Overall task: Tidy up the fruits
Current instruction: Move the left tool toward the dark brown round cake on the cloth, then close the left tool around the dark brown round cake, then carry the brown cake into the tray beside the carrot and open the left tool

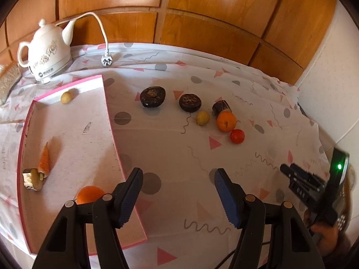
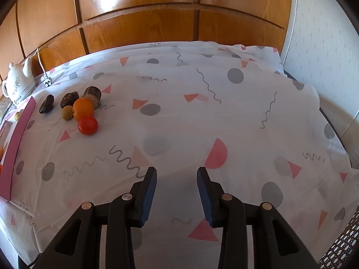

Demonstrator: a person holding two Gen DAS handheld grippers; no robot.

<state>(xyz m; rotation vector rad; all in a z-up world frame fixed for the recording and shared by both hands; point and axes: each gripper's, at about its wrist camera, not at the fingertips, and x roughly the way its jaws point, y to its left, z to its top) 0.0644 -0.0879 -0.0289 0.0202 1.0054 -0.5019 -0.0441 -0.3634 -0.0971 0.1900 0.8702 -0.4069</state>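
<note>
A pink-rimmed tray (image 1: 107, 112) lies at the left and holds an orange (image 1: 88, 194), a carrot piece (image 1: 44, 158), a small yellow fruit (image 1: 66, 97) and a foil-wrapped piece (image 1: 32, 179). On the cloth stand an orange (image 1: 226, 121), a red tomato (image 1: 237, 136), a small yellow fruit (image 1: 203, 118) and three dark fruits (image 1: 153, 96). The same group shows in the right wrist view: orange (image 2: 83, 108), tomato (image 2: 88, 124). My left gripper (image 1: 178, 179) is open and empty beside the tray's right edge. My right gripper (image 2: 177, 174) is open and empty over bare cloth.
A white teapot-kettle (image 1: 48, 53) with a loose cord and plug (image 1: 106, 61) stands at the back left. Wooden panels (image 1: 179, 22) close the back. The patterned cloth (image 2: 202, 112) covers the table. A white wall (image 2: 325, 56) is at the right.
</note>
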